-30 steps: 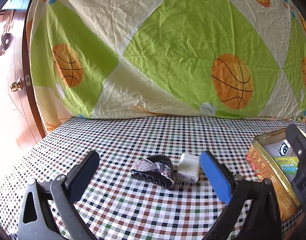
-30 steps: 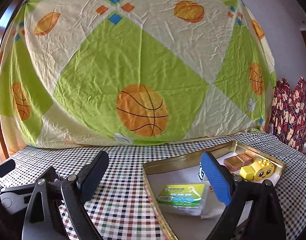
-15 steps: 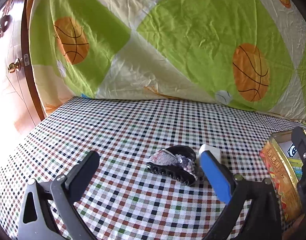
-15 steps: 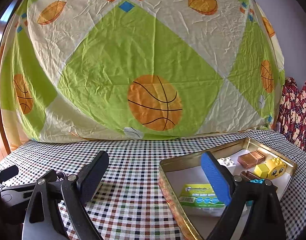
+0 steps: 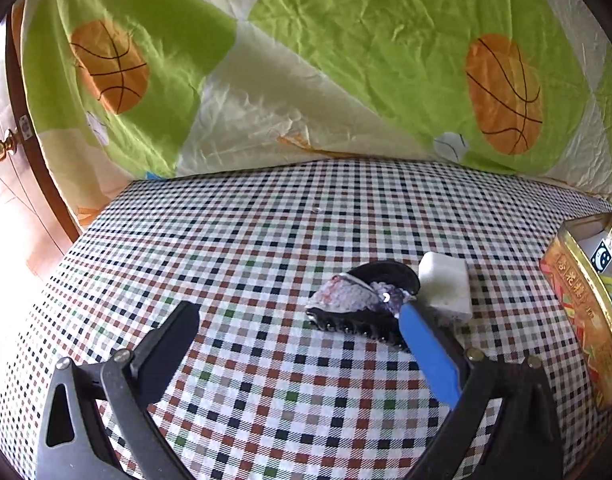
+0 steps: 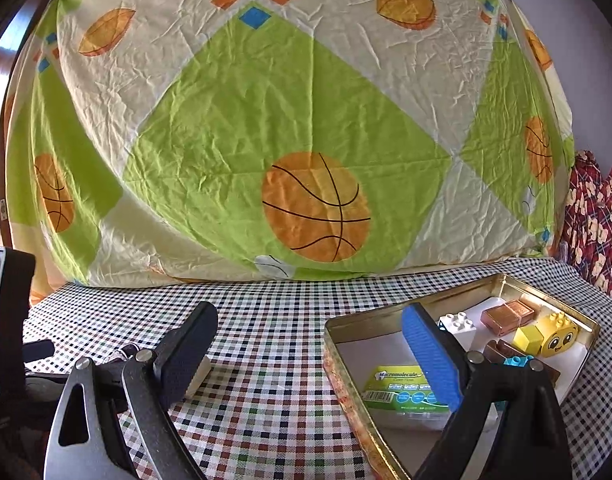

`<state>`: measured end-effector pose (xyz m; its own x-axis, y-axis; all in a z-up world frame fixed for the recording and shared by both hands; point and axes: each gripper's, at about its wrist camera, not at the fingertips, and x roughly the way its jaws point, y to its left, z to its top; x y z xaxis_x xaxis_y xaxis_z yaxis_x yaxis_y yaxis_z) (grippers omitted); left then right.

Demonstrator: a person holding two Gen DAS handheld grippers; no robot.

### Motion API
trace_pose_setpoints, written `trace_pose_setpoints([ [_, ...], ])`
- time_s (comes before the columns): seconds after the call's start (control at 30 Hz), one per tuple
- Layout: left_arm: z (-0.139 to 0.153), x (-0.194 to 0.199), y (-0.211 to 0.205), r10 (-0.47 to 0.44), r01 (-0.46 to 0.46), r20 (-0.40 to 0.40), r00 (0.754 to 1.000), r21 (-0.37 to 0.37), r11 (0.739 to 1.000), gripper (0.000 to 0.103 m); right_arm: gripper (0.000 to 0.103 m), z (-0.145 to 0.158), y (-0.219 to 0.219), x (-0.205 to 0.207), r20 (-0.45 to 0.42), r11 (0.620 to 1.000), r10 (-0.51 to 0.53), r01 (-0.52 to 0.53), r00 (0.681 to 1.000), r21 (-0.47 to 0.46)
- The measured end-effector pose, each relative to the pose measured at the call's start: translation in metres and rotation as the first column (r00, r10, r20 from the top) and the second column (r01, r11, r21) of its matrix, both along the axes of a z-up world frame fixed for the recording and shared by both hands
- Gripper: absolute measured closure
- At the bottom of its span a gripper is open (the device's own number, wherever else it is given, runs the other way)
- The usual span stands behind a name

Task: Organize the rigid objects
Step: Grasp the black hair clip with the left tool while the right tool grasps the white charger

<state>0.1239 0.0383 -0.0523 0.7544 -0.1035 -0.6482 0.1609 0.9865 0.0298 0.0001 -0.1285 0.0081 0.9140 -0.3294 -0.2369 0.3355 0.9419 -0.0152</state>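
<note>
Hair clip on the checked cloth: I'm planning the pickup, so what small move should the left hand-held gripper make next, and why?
Probably shift the open left hand-held gripper slightly right: the hair clip sits by its blue finger, off-centre, with the white charger close behind.

Beyond the left jaws, the blue pad covers the right end of the black toothed hair clip and a corner of the white cube charger. The gold rectangular tin is cut off at the picture's right edge. The right jaws' blue pad hides part of the green-labelled clear plastic packet, whose small print is unreadable.

Hair clip touching charger on tablecloth, tin right
</note>
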Motion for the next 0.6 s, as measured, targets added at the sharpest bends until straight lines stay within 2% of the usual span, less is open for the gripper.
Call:
trace_pose_setpoints([
  [0.07, -0.003, 0.006, -0.005, -0.011, 0.011, -0.021, 1.0, 0.011, 1.0, 0.002, 0.008, 0.0, -0.001, 0.001, -0.004, 1.0, 0.0, 0.0, 1.0, 0.005],
  [0.23, -0.007, 0.026, -0.015, -0.07, 0.07, -0.049, 0.996, -0.011, 0.998, 0.001, 0.008, -0.001, -0.003, 0.0, -0.006, 1.0, 0.0, 0.0, 1.0, 0.019],
  [0.33, -0.011, 0.038, -0.018, -0.077, 0.076, -0.083, 0.994, -0.023, 0.997, 0.001, 0.008, -0.001, -0.002, 0.001, -0.007, 1.0, 0.004, -0.004, 1.0, 0.015],
  [0.47, -0.021, 0.058, -0.005, -0.067, 0.051, -0.163, 0.984, -0.104, 0.993, 0.001, 0.008, -0.001, -0.002, 0.001, -0.009, 1.0, 0.007, -0.007, 1.0, 0.017],
  [0.57, -0.026, 0.065, 0.01, -0.041, 0.012, -0.188, 0.981, -0.151, 0.988, 0.013, 0.008, -0.001, -0.002, 0.001, -0.013, 1.0, 0.01, -0.01, 1.0, 0.016],
  [0.6, -0.029, 0.066, 0.013, -0.029, 0.002, -0.203, 0.979, -0.136, 0.991, 0.023, 0.008, -0.001, -0.001, 0.002, -0.015, 1.0, 0.012, -0.012, 1.0, 0.012],
])
